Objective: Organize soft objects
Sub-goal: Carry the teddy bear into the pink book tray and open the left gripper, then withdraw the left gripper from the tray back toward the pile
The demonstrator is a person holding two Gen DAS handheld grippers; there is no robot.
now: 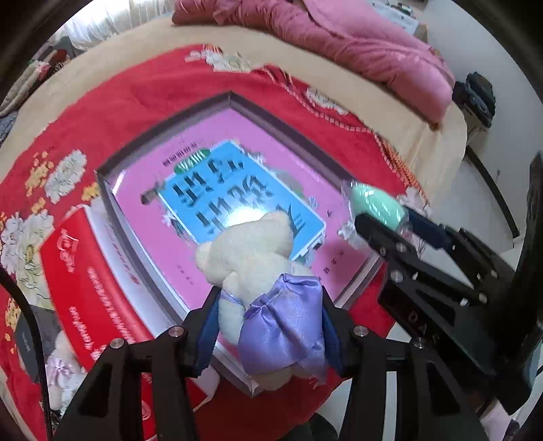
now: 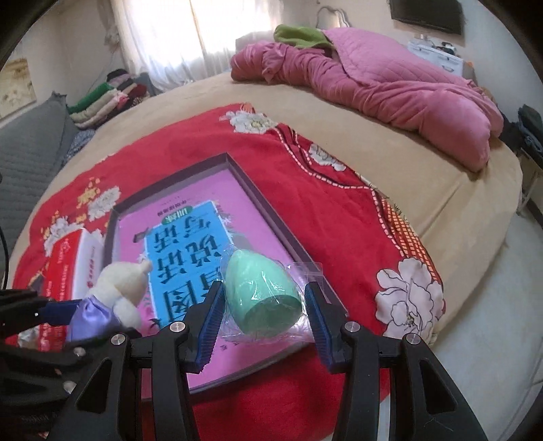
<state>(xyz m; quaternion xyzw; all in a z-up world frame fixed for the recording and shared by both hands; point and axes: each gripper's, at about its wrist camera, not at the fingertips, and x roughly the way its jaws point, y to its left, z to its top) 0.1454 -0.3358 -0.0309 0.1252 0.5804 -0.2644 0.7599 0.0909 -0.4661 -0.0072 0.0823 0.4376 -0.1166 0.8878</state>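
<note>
Two claws are loaded: left claw (image 1: 268,325) grips the cream teddy bear (image 1: 251,257); right claw (image 2: 264,305) clamps the bagged green sponge egg (image 2: 263,293). Both hover over the open box (image 2: 258,190). Lower each fully inside before releasing.

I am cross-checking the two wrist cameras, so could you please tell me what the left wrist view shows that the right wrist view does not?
Only the left wrist view shows a second plush toy lying beside the red box. Only the right wrist view shows the folded clothes stack, curtained window and green cloth. Both show the cream plush bear in the left gripper, the bagged mint-green sponge in the right gripper, and the pink-lined tray.
</note>
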